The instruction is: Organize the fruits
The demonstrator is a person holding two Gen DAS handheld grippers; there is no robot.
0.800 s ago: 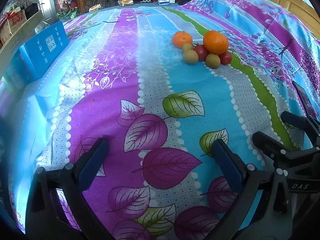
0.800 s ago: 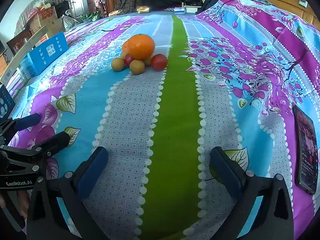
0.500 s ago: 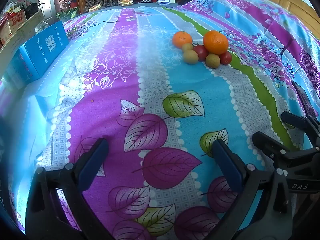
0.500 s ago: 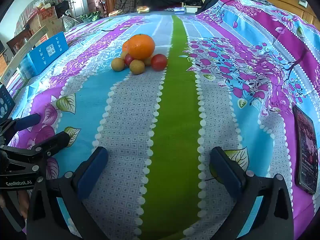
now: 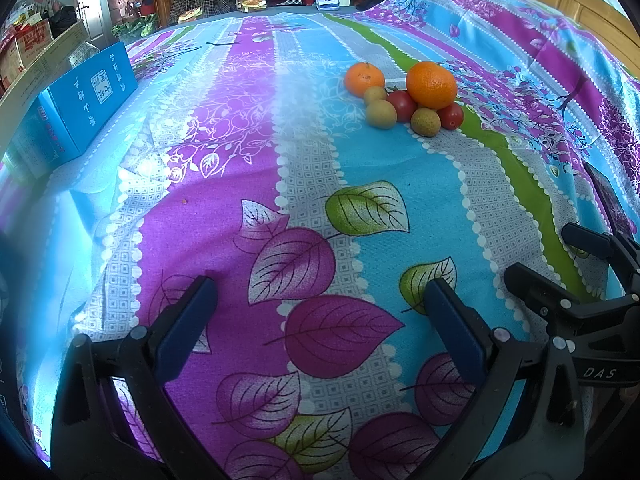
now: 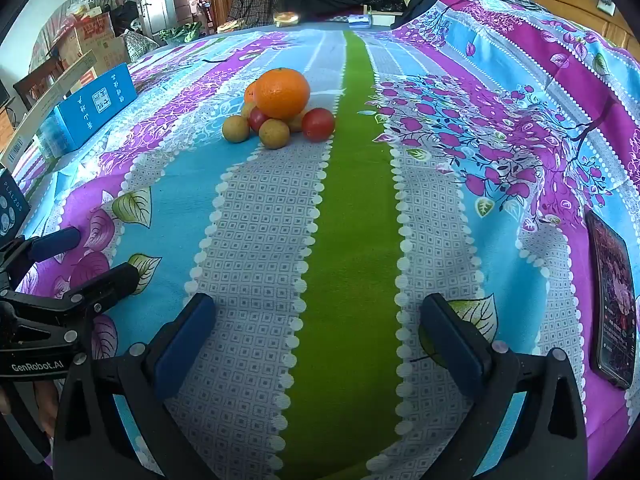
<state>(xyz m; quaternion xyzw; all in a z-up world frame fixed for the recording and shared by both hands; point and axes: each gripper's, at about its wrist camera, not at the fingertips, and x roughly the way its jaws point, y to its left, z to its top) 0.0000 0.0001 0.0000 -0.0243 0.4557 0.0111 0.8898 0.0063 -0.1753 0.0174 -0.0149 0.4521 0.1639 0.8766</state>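
Observation:
A small heap of fruit lies on the flowered bedspread, well ahead of both grippers. It holds a large orange, a smaller orange, red tomatoes and yellow-brown round fruits. My left gripper is open and empty, low over the cloth. My right gripper is open and empty too. Each gripper shows at the edge of the other's view: the right one and the left one.
A blue box lies at the left edge of the bed. A dark phone lies on the cloth to the right of my right gripper. Clothes and clutter stand beyond the far end of the bed.

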